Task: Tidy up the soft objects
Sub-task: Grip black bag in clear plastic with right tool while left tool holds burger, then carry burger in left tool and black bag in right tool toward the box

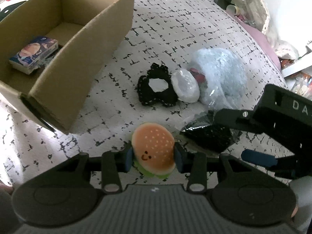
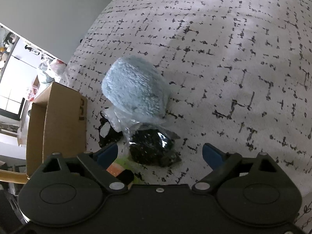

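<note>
- Nearest, left wrist view: the left gripper (image 1: 154, 159) is clamped on a burger plush toy (image 1: 153, 149). One blue pad presses each side of the bun; the toy's smiling face is turned toward the camera.
- Just right of the burger: a black item in clear wrap (image 1: 208, 136) lies on the patterned bedspread (image 1: 175, 35). The right gripper (image 2: 159, 154) stands over it with its jaws wide apart and nothing between the pads. In the right wrist view this packet (image 2: 154, 148) sits straight ahead, centred in the gap.
- Middle distance: a black crocheted piece (image 1: 154, 89), a white ring-shaped item (image 1: 186, 86) and a light blue fluffy item in a plastic bag (image 1: 220, 72) lie in a row, each touching the next.
- Far left: an open cardboard box (image 1: 81, 44) holds one printed tissue pack (image 1: 34, 53). The rest of its floor is bare.
- Governing relation: the box lies up and to the left of the held burger, and its long axis runs away from the camera. The left hand is nearer the box; the right hand is nearer the wrapped packet.
- Judged next demand: lifting the burger over the near wall.
</note>
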Demonstrator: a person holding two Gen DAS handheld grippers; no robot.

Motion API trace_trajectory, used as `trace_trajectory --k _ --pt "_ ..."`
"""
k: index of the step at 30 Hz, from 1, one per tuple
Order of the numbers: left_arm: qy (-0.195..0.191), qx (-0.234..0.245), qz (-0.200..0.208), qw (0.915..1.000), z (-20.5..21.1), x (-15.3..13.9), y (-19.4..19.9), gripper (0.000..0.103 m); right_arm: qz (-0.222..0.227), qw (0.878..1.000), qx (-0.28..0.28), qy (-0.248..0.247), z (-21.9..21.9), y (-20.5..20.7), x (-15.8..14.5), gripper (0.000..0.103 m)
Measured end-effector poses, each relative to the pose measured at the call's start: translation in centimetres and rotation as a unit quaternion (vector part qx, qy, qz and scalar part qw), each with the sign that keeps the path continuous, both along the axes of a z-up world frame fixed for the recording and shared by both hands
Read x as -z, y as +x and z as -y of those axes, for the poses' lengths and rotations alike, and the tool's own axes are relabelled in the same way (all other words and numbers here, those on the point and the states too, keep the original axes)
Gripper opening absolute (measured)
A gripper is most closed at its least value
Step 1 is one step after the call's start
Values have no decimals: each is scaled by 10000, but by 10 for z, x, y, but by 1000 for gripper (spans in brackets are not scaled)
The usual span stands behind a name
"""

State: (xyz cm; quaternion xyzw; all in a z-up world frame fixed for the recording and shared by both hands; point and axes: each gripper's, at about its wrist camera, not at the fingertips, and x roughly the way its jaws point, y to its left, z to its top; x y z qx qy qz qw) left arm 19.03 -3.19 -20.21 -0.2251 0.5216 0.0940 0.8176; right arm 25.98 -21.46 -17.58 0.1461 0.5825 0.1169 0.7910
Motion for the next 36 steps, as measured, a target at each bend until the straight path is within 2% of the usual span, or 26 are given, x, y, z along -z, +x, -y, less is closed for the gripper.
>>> trace_trajectory --k 2,4,5,6,7,9,12,26,36 --pt "-12 -29 3 10000 -4 -1 -1 41 35 9999 -53 -110 -4 1 1 89" --pt "-20 -66 13 10000 -7 -4 -2 41 36 9997 -62 -223 -6 3 4 71" --pt "-13 -70 26 10000 -8 -5 -3 41 16 9997 -24 -236 -4 3 6 66" --pt "5 -76 41 10000 -9 -8 -3 41 -40 9999 37 -152 -1 4 8 52" --pt "24 -80 70 9999 -10 -12 -4 41 -98 9999 100 -40 1 4 9 46" --pt "59 -66 170 9998 -11 -20 -7 41 -71 9998 157 34 4 2 7 41" --pt "122 -55 323 9994 -12 -33 -14 41 75 9999 146 -36 4 -5 -1 40" --pt "285 -109 744 9968 -25 -84 -45 41 405 9983 348 211 15 -38 -28 40" --pt "430 -145 929 9946 -38 -107 -59 41 1000 9938 246 422 15 -60 -53 40"
